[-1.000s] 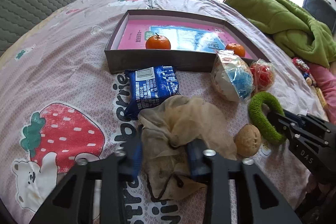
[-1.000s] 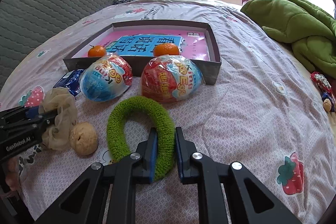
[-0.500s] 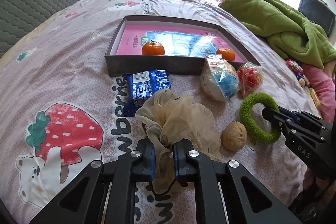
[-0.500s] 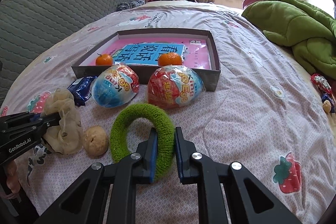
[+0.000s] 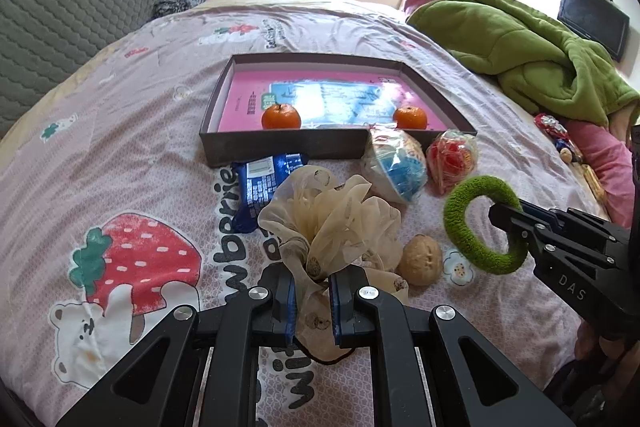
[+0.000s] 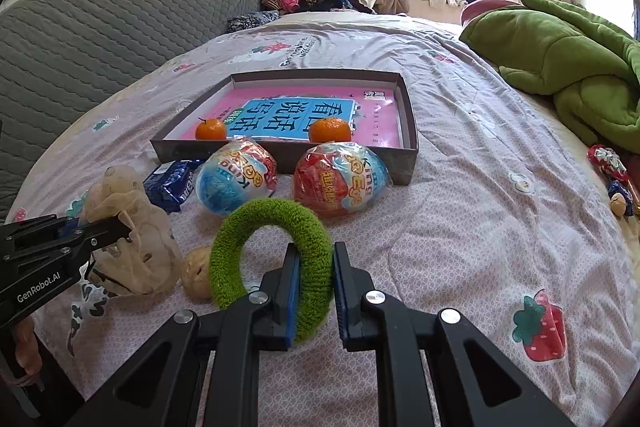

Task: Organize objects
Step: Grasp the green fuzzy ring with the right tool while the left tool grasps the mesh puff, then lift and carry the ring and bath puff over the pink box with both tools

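Note:
My left gripper [image 5: 313,281] is shut on a beige mesh pouch [image 5: 336,223], bunched and lifted off the bedspread. My right gripper [image 6: 314,267] is shut on a fuzzy green ring [image 6: 260,227], held upright just above the bed; the same ring [image 5: 476,227] shows at the right of the left wrist view. A walnut [image 5: 420,259] lies between pouch and ring. A blue snack packet [image 5: 264,183], a blue toy egg [image 6: 236,179] and a red toy egg [image 6: 340,183] lie in front of a shallow grey box [image 5: 280,145] that holds two tangerines [image 5: 281,117] [image 5: 409,117] on a pink book.
All this sits on a pink strawberry-print bedspread [image 6: 480,227]. A green blanket [image 5: 520,55] is heaped at the right, a grey quilted headboard [image 6: 100,27] rises at the left, and clothes pile up by the window. Small toys [image 6: 612,175] lie near the right edge.
My left gripper closed on the mesh pouch and lifted it, so the pouch now stands bunched above the bed. My right gripper rose a little with the green ring.

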A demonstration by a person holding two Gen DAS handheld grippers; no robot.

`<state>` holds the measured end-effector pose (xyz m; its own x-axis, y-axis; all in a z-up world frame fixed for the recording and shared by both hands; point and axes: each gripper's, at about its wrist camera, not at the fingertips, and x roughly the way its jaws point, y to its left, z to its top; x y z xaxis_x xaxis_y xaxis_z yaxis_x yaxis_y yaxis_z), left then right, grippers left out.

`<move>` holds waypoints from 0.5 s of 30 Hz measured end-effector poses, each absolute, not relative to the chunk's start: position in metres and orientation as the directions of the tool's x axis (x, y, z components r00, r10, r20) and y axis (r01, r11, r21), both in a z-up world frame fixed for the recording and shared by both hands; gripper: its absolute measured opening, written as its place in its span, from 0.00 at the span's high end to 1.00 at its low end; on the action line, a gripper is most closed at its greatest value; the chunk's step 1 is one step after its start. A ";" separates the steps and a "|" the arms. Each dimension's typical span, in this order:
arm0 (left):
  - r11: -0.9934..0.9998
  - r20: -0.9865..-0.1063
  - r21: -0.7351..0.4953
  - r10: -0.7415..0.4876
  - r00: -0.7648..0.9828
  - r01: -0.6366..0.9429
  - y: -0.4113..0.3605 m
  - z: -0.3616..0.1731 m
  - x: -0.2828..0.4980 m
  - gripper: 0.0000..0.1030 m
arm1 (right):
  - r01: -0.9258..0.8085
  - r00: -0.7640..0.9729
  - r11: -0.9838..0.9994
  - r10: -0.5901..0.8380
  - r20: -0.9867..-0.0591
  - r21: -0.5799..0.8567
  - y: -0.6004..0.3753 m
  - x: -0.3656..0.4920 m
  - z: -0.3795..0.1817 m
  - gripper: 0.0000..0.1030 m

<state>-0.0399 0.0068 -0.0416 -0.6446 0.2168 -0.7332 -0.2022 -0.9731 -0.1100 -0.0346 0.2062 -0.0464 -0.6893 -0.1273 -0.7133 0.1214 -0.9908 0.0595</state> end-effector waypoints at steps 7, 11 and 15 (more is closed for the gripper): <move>-0.972 -0.720 -0.100 0.218 -0.659 -0.211 0.009 -0.035 -0.034 0.88 | 0.114 -0.699 -0.991 -0.128 -0.703 0.067 0.206 -0.029 -0.042 0.85; -0.973 -0.713 -0.098 0.215 -0.667 -0.209 0.008 -0.033 -0.032 0.88 | 0.115 -0.702 -0.991 -0.129 -0.701 0.068 0.207 -0.027 -0.041 0.85; -0.975 -0.703 -0.089 0.207 -0.680 -0.205 0.008 -0.029 -0.030 0.88 | 0.120 -0.708 -0.990 -0.133 -0.694 0.068 0.204 -0.024 -0.039 0.85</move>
